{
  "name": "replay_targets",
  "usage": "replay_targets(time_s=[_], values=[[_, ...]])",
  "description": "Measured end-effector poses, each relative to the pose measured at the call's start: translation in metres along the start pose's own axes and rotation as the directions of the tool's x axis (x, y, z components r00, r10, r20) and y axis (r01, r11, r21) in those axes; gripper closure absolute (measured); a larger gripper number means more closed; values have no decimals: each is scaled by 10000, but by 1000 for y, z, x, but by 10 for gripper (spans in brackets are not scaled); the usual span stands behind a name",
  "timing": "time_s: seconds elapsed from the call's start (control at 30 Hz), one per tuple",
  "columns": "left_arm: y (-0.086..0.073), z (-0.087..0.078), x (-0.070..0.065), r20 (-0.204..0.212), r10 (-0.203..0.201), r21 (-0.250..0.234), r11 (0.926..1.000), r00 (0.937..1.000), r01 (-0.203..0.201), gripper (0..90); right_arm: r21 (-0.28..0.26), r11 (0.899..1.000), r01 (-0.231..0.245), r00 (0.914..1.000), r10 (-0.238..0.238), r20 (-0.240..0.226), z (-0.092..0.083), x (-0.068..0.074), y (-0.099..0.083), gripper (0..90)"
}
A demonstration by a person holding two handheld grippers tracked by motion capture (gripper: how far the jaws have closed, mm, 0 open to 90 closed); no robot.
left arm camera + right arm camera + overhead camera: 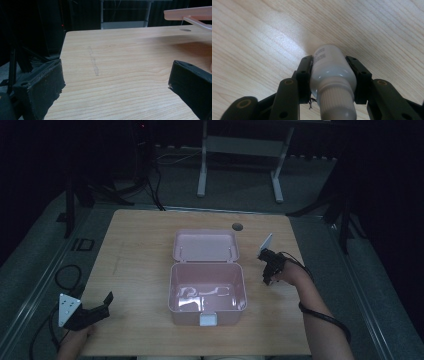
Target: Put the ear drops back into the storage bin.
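Note:
A pink box [173,290] stands open in the middle of the wooden table, its lid [205,245] leaned back; the lid's edge [190,13] juts in at the top right of the left gripper view. My right gripper [268,279] points down at the table just right of the box. In the right gripper view it [329,62] is shut on a small white bottle [332,72] with a ribbed cap, held just above the wood. My left gripper [102,306] rests near the front left corner, its jaws wide apart [115,82] with nothing between them.
The box has a white latch [208,319] on its front wall and pale glints inside. A round cable hole [237,226] sits in the table behind the lid. Bare wood [135,260] lies left of the box. Cables and stand legs are on the floor beyond.

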State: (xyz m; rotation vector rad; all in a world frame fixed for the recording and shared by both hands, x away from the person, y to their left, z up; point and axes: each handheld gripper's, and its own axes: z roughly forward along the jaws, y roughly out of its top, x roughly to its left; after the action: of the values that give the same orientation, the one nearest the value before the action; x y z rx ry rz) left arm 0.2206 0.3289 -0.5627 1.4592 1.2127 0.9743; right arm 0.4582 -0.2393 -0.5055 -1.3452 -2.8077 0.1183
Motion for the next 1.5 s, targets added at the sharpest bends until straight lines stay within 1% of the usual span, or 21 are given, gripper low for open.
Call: replay_targets(time_s=[0.17,0.3,0.33,0.43,0.47,0.5,0.57,0.6,0.67,0.7,0.73,0.77,0.8,0.93,0.97,1.03,1.07,1.13,1.37,1.47,1.5], values=[[0,0,0,3,6,-2,10000,10000,-6,4,9,9979,646,9973,-646,357,0,4,-3,593],[0,0,0,14,8,-8,10000,10000,-8,4,30,9903,1390,9894,-1390,422,-2,9,-7,594],[0,0,0,14,7,-8,10000,10000,-7,4,-22,9793,2026,9785,-2024,399,-3,12,-11,594],[0,0,0,13,0,-2,10000,10000,0,4,54,9721,2345,9713,-2345,388,-4,15,-14,594],[0,0,0,16,5,-5,10000,10000,-5,4,67,9639,2662,9629,-2662,447,-6,17,-17,594],[0,0,0,10,8,-7,10000,10000,-8,4,67,9639,2662,9629,-2662,447,-6,17,-17,594],[0,0,0,8,4,-7,10000,10000,-4,4,86,9549,2969,9535,-2969,520,-8,19,-20,595],[0,0,0,4,5,-5,10000,10000,-5,4,-5,9451,3268,9435,-3262,576,-10,20,-24,595],[0,0,0,5,2,-5,10000,10000,-2,4,-26,9331,3597,9310,-3587,680,-11,22,-28,595],[0,0,0,1,-3,-2,10000,10000,3,4,-26,9331,3597,9310,-3587,680,-11,22,-28,595],[0,0,0,6,-4,6,10000,10000,4,4,-46,9260,3775,9235,-3761,750,-11,23,-30,595],[0,0,0,6,-4,6,10000,10000,4,4,-46,9260,3775,9235,-3761,750,-11,23,-30,595],[0,0,0,7,6,0,10000,10000,-6,4,-54,9054,4245,9023,-4225,858,-13,27,-36,595],[0,0,0,-5,3,2,10000,10000,-3,4,-30,8619,5071,8589,-5051,849,-14,37,-45,595],[0,0,0,-4,-3,4,10000,10000,3,4,-12,8463,5326,8428,-5303,927,-14,40,-47,595],[0,0,0,-5,-2,6,10000,10000,2,4,51,8297,5582,8263,-5564,872,-13,43,-51,595],[0,0,0,-14,-1,7,10000,10000,1,4,165,8181,5748,8124,-5730,1080,-12,46,-52,595],[0,0,0,-14,1,14,10000,10000,-1,4,266,8108,5847,8068,-5846,850,-11,49,-55,595],[0,0,0,-26,-8,10,10000,10000,8,4,233,7693,6385,7642,-6373,997,-10,60,-62,595],[0,0,0,-22,-7,14,10000,10000,7,4,327,7363,6758,7295,-6746,1131,-7,65,-67,595],[0,0,0,-28,-4,17,10000,10000,4,4,420,7217,6910,7127,-6898,1273,-7,66,-68,594]])
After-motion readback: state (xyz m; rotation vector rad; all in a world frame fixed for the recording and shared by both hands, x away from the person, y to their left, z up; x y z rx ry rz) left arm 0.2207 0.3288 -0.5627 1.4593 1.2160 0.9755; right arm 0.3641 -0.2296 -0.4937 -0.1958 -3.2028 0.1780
